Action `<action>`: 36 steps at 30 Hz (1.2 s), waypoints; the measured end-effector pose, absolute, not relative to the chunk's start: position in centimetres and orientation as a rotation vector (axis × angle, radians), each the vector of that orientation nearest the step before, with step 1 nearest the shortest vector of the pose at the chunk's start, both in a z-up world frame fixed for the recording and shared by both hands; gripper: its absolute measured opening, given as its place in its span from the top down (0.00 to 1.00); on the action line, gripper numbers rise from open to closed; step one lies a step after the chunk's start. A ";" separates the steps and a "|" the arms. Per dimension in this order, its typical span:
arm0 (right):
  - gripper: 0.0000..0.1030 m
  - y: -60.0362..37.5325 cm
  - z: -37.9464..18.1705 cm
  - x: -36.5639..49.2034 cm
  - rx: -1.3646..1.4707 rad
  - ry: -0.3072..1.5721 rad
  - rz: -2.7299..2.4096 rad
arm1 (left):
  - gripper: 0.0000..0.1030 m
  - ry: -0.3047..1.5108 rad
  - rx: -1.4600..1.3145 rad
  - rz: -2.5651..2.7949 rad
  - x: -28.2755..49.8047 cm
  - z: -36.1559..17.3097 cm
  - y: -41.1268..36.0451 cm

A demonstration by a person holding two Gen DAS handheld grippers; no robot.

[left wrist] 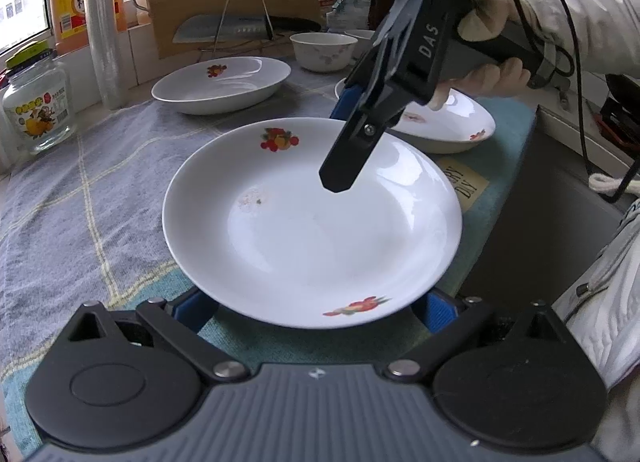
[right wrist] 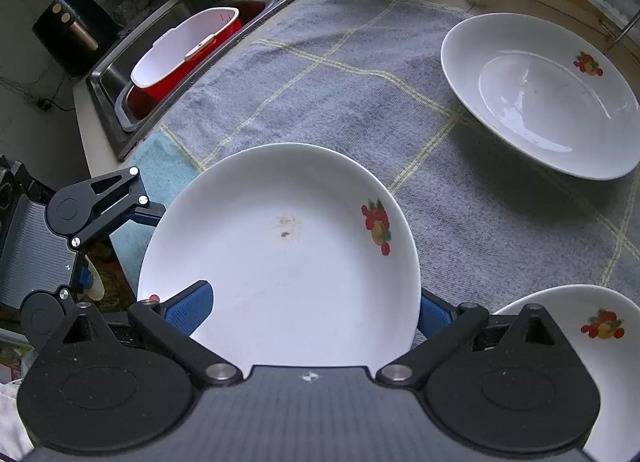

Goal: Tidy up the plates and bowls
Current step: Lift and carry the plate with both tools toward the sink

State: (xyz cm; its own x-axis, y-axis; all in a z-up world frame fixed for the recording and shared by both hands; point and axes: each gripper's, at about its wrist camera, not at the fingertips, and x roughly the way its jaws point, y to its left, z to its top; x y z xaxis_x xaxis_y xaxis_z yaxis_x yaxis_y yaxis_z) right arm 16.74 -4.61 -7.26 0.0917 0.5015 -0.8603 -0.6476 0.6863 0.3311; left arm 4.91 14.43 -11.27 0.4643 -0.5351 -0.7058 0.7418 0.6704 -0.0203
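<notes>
Centre plate point(left wrist: 312, 230) on desk cloth point(left wrist: 80, 190), wedged between both tools: left hand-held gripper point(left wrist: 316, 312) spread wide round near rim, not pinching; right hand-held gripper point(right wrist: 316, 310) straddles far rim, one finger inside, jaws apart.

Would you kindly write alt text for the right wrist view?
A white plate with fruit prints sits between the open right gripper fingers, on a grey checked towel. The left gripper meets its left edge; two more dishes lie right, a sink upper left.
</notes>
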 end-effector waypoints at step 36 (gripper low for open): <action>0.00 0.0 -3.6 20.2 -0.212 1.104 0.935 | 0.03 0.718 0.269 -0.688 7.5 -8.5 18.1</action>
State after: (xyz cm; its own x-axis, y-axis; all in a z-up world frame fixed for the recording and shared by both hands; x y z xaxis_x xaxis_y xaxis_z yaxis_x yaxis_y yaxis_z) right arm 20.19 -0.03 -3.62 0.1272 0.5382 -0.8332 -0.7338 0.6162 0.2861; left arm 7.48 18.12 -8.53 0.5478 -0.4847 -0.6819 0.6611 0.7503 -0.0023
